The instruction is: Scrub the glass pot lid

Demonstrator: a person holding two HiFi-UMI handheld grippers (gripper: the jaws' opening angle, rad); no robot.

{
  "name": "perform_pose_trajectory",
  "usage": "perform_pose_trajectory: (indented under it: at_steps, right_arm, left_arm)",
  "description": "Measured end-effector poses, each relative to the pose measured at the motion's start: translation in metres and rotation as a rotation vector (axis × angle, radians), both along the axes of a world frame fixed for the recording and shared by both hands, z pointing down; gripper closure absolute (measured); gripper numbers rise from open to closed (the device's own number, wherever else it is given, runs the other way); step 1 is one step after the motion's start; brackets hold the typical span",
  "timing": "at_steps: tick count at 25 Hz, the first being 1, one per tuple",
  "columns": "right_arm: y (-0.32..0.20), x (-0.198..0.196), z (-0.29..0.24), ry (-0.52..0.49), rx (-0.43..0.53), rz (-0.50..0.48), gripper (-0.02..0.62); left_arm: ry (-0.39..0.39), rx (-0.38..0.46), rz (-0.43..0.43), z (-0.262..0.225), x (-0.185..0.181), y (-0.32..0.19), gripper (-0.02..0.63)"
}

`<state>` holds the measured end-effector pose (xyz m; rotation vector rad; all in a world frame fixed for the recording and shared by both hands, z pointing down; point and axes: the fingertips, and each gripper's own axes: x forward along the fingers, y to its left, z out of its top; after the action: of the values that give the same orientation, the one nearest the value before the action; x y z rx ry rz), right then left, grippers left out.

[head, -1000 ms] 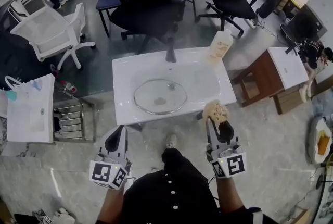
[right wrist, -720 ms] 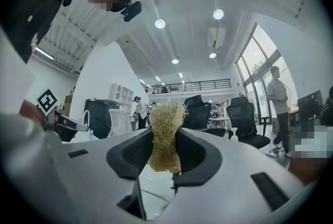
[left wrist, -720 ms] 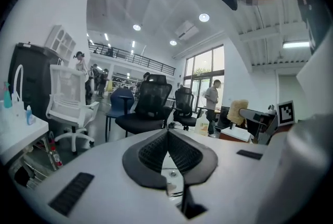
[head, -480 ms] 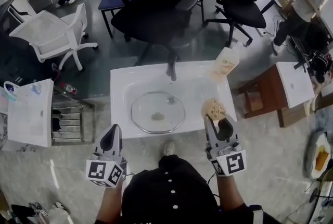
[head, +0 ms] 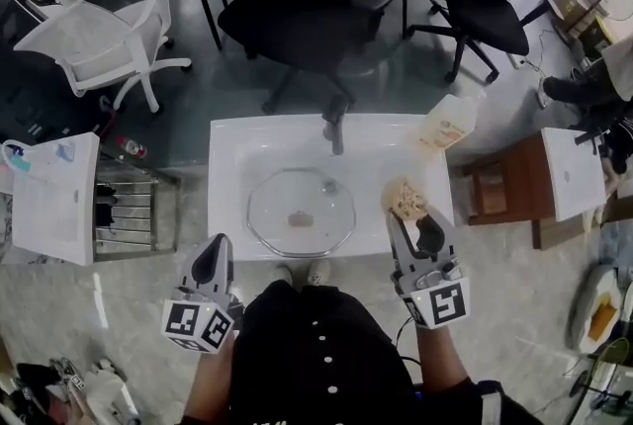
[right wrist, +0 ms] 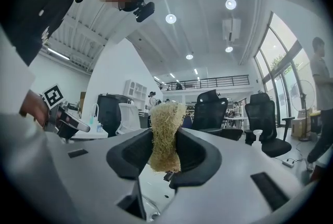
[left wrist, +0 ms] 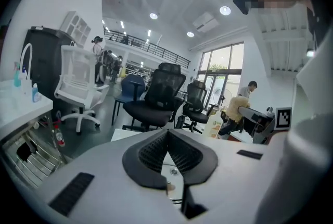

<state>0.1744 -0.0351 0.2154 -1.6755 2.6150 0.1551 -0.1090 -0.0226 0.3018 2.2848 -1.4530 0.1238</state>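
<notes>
Compared with a second ago, both tools have come forward toward the white rectangular sink basin (head: 226, 154). The right gripper (head: 406, 219) then had its load hanging off the basin's near right corner; it now carries that load in over the right-hand part of the basin. The left gripper (head: 212, 251), which was well short of the rim, now sits just off the near left corner. The round glass pot lid (head: 301, 212) has not shifted. It lies flat on the basin floor, a little left of centre, domed side and small central knob (head: 300, 218) facing up. Being round it has no true long axis, and in the head view it reads as a slightly wide oval set along the basin's longer side. The right gripper's jaws (right wrist: 165, 137) are clamped on a tan fibrous scrubbing pad (right wrist: 165, 135), which stands upright between them and pokes out above. In the head view the pad (head: 404, 199) is just beside the lid's right edge and apart from it. The left gripper's jaws (left wrist: 167, 133) are pressed fully together with nothing between them. A dark tap (head: 335, 128) stands at the basin's far rim, and a pale soap bottle (head: 447, 128) at its far right corner.
</notes>
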Motion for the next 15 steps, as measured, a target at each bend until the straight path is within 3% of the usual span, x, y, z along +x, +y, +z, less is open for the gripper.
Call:
perform_pose_trajectory:
  at_steps: [5, 12, 15]
  right_arm:
    - [-0.016, -0.017, 0.013, 0.061, -0.019, -0.04, 0.451]
    - [-0.046, -0.049, 0.042, 0.211, -0.05, -0.107, 0.451]
    - [-0.058, -0.059, 0.067, 0.264, -0.086, -0.136, 0.451]
  left_arm:
    - [0.056, -0.12, -0.014, 0.034, -0.011, 0.002, 0.583]
    - [0.213, -0.351, -0.002, 0.101, -0.016, -0.004, 0.583]
    - [0.23, -0.449, 0.021, 0.135, -0.01, -0.005, 0.583]
